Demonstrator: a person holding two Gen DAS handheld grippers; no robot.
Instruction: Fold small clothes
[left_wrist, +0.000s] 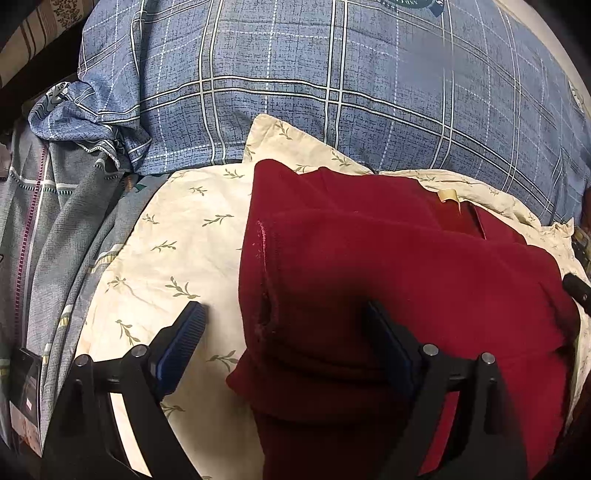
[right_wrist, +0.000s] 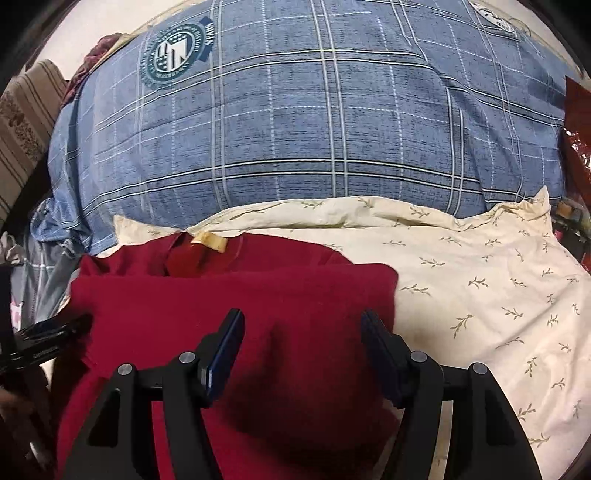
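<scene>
Left tongs: left gripper (left_wrist: 286, 325) spread wide, holding nothing; hovers over the left edge of the garment, one finger above the sheet, the other above red cloth
Right tongs: right gripper (right_wrist: 303, 343) also spread wide and empty, poised over the near right part of the garment
Blue plaid quilt (right_wrist: 295, 129): largest thing in view, bulky, heaped along the far side, its near edge touching the sheet
Cream leaf-print sheet (right_wrist: 480, 288): work surface, soft and wrinkled, bare to the garment's right
Dark red garment (left_wrist: 406, 266): the task's piece, lying on the sheet, apparently folded over itself; layered edges on its left side
Cream neck label (right_wrist: 210, 240): at the far edge, near the quilt
Stage (judged): fold partly made; another fold or smoothing likely due
Risk 1: a pinch at the stacked left edge may catch only the top layer, pulling the fold open
Risk 2: soft bedding gives, so a low closure may grab sheet with garment
Risk 3: uneven lifts would skew the fold
</scene>
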